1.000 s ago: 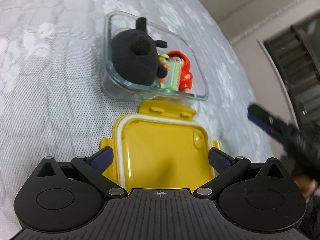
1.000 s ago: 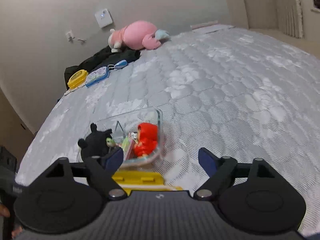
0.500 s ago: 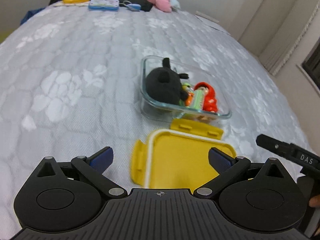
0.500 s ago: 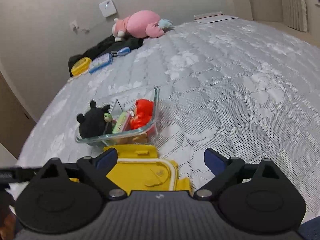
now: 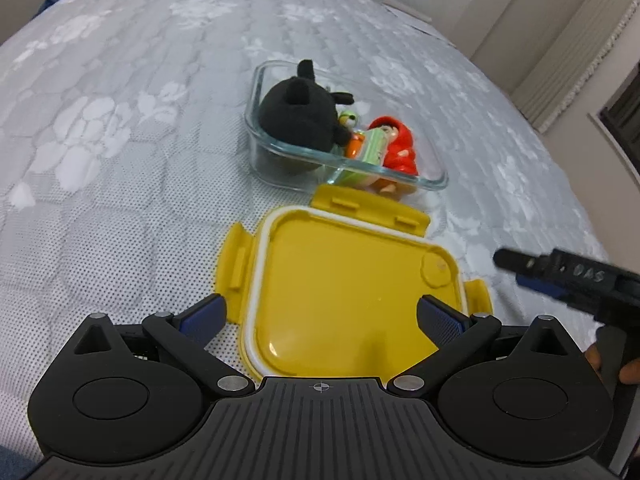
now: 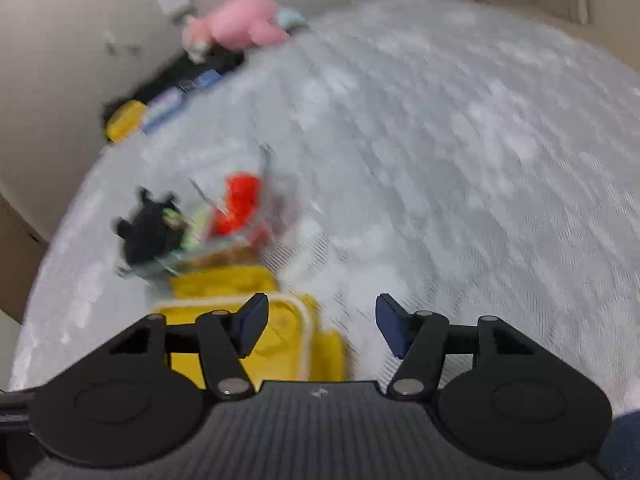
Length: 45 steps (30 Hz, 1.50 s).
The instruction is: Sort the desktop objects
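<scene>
Left tool (image 5: 320, 312) spread wide, holding nothing, hovering over the yellow lid (image 5: 344, 292), which lies flat on the bed (image 5: 120, 160) between and just ahead of its fingers. Glass container (image 5: 434, 178) sits just past the lid's far edge, touching or nearly so; inside are a black plush (image 5: 298, 114), a red figure (image 5: 398, 146) and a green item (image 5: 372, 148). Right tool (image 6: 322, 326) also open and empty, lid's right corner under its left finger; that view is blurred. Pink plush (image 6: 240, 26) far ahead by the wall.
</scene>
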{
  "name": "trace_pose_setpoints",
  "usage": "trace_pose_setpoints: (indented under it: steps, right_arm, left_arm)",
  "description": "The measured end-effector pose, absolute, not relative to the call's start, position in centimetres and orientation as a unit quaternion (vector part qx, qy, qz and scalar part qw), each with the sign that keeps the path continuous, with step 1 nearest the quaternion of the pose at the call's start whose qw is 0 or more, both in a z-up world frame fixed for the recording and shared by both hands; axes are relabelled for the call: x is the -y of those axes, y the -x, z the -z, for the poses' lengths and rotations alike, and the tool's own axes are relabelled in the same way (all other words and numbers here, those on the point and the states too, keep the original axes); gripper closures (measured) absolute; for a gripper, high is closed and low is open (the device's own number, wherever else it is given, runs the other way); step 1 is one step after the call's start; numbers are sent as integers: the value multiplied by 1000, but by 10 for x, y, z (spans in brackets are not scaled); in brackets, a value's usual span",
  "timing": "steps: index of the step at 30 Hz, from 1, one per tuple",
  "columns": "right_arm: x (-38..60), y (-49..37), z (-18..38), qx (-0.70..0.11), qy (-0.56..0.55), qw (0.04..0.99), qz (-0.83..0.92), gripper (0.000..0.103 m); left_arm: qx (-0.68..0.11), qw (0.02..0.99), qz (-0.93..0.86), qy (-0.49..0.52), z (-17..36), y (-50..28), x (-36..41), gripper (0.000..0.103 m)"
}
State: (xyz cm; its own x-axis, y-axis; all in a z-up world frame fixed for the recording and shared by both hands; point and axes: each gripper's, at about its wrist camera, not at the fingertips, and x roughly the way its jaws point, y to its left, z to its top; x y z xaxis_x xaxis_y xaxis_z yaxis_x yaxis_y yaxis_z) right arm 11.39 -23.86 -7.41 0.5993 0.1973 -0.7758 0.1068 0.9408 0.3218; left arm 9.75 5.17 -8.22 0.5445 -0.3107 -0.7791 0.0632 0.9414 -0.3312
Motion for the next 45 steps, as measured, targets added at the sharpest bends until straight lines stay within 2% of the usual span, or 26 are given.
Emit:
trace_pose_setpoints:
  steps: [4,17,22,23,25,30,34,35,36,37,38,39,43,45]
  right_arm:
    - [240,-115,81,-465,-176,867,-20,34]
    - [231,-110,77,-453,-187,870,-53,34]
    - [235,-112,60,-416,-218,880,-70,32]
    - [235,-115,54,-402,-220,886,-74,29]
    - [235,-122,45,-380,-220,895,-76,23]
    - [241,-135,48,-361,-235,900,-68,23]
    - [242,-140,69,-397,-249,880,-80,23]
    - [242,-143,72,-401,-253,877,-85,23]
    - [243,-145,73,-399,-257,876,-91,23]
    - [244,-148,74,-397,-261,875,-97,23]
    - [245,-150,75,-394,-261,876,-99,22]
    - [246,-152,75,-393,-261,876,-98,20]
    - [258,-159,84,-409,-312,851,-104,19]
    - [264,-160,88,-417,-344,834,-111,18]
  left_arm:
    - [-467,870,105,114,83,-93,-43,0]
    - [-466,874,105,87,82,-87,-35,0]
    - [-452,878,122,97,69,-88,-38,0]
    - [-445,879,135,104,62,-91,-39,0]
    - [-436,877,160,123,45,-103,-39,0]
    - [-465,855,159,165,7,-164,-35,0]
    - [-487,850,138,148,0,-217,-26,1]
    - [-494,850,128,127,1,-228,-21,4]
    - [-506,847,120,107,5,-237,-17,11]
    - [-523,839,116,96,11,-246,-14,24]
    - [-541,828,116,96,19,-253,-14,47]
    - [-556,817,116,101,26,-257,-14,51]
    - [-568,813,101,85,45,-266,-11,52]
    - [-564,817,93,76,54,-269,-8,56]
